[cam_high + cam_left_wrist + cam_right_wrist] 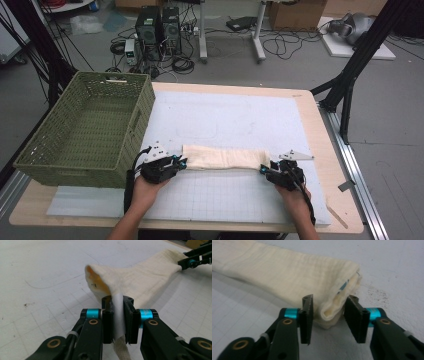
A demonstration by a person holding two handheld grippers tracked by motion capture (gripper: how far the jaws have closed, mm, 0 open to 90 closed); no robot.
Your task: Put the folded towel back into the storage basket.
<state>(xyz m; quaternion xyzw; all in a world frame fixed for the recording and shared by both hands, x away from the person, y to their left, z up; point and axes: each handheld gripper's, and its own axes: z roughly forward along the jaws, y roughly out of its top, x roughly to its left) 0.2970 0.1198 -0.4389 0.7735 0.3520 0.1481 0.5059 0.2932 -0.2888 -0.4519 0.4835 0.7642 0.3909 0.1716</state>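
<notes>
A cream cloth (222, 158), folded into a long band, lies across the white grid mat near the table's front. My left gripper (182, 162) is at its left end, jaws shut on that end of the cloth (140, 277), with a white strip of it pinched in the left gripper (117, 300). My right gripper (263, 169) is at the right end. In the right gripper view the gripper (329, 300) stands open, its jaws either side of the folded end of the cloth (287, 270) with a gap on each side. The right gripper (192, 261) also appears far off in the left gripper view.
A green woven basket (137, 125) stands at the table's left, close to my left hand. The white mat (225, 115) covers most of the wooden table (320, 130). Computers, cables and black frame legs are on the floor beyond.
</notes>
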